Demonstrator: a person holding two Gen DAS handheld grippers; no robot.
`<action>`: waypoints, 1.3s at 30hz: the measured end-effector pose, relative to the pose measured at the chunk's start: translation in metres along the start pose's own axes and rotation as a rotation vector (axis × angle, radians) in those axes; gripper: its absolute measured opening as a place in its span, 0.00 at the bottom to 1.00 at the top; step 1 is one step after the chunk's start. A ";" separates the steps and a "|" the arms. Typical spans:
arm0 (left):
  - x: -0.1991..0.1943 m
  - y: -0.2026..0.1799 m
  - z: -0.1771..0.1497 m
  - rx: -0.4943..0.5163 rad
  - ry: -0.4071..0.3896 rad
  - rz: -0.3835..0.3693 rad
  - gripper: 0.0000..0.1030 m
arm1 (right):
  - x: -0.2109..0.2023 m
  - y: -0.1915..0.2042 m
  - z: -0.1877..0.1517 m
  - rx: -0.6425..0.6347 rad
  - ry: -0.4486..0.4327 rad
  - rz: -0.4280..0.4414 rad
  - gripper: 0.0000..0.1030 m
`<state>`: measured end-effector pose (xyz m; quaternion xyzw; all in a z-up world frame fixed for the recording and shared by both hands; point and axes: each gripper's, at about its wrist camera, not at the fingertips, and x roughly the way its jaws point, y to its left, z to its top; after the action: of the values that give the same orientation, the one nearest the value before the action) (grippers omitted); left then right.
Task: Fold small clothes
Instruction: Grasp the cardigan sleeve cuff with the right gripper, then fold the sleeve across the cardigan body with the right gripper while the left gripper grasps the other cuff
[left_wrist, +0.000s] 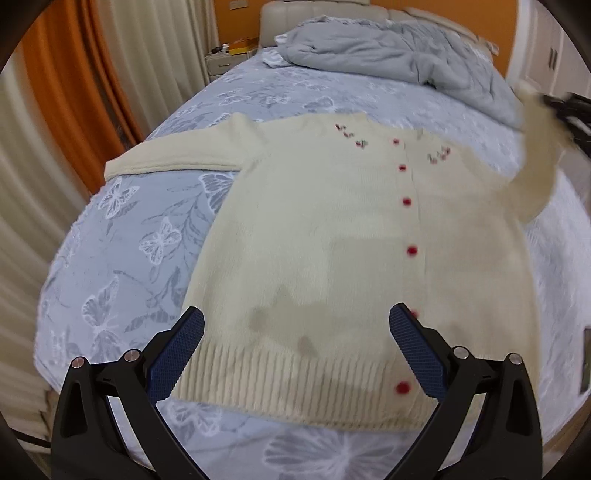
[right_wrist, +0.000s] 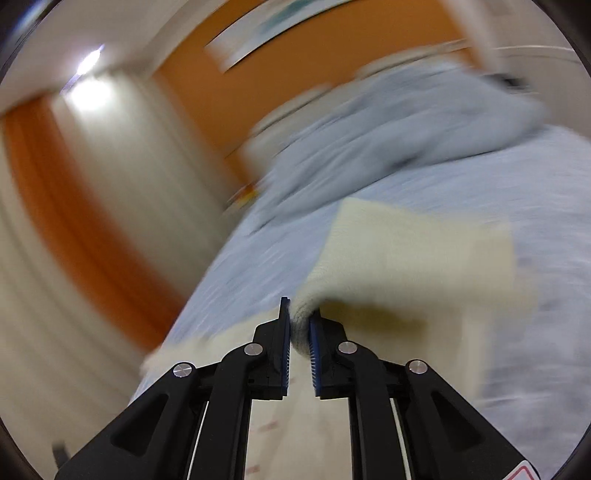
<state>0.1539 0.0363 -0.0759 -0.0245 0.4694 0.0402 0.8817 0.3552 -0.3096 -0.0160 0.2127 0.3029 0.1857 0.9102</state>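
Note:
A small cream knit cardigan (left_wrist: 325, 236) with red buttons lies face up on the bed, hem toward me, its left sleeve (left_wrist: 170, 157) stretched out flat. My left gripper (left_wrist: 295, 332) is open and empty, hovering just above the ribbed hem. My right gripper (right_wrist: 300, 325) is shut on the cardigan's right sleeve (right_wrist: 406, 258) and holds it lifted off the bed; in the left wrist view that gripper (left_wrist: 569, 114) shows blurred at the far right with the raised sleeve (left_wrist: 535, 162). The right wrist view is motion-blurred.
The bed has a light blue butterfly-print sheet (left_wrist: 122, 236). A crumpled grey duvet (left_wrist: 399, 55) lies at the headboard end. Orange and cream curtains (left_wrist: 66, 92) hang at the left, with a nightstand (left_wrist: 225, 62) beside the bed.

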 end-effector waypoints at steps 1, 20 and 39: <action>0.000 0.002 0.004 -0.012 -0.005 -0.011 0.95 | 0.024 0.021 -0.011 -0.043 0.050 0.022 0.16; 0.210 -0.022 0.138 -0.370 0.153 -0.135 0.60 | -0.070 -0.045 -0.221 0.282 0.218 -0.311 0.49; 0.209 0.010 0.137 -0.464 0.098 -0.184 0.68 | 0.039 -0.122 -0.137 0.534 0.124 -0.203 0.52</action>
<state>0.3827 0.0671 -0.1726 -0.2708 0.4857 0.0652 0.8286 0.3232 -0.3568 -0.1951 0.4016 0.4159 0.0202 0.8157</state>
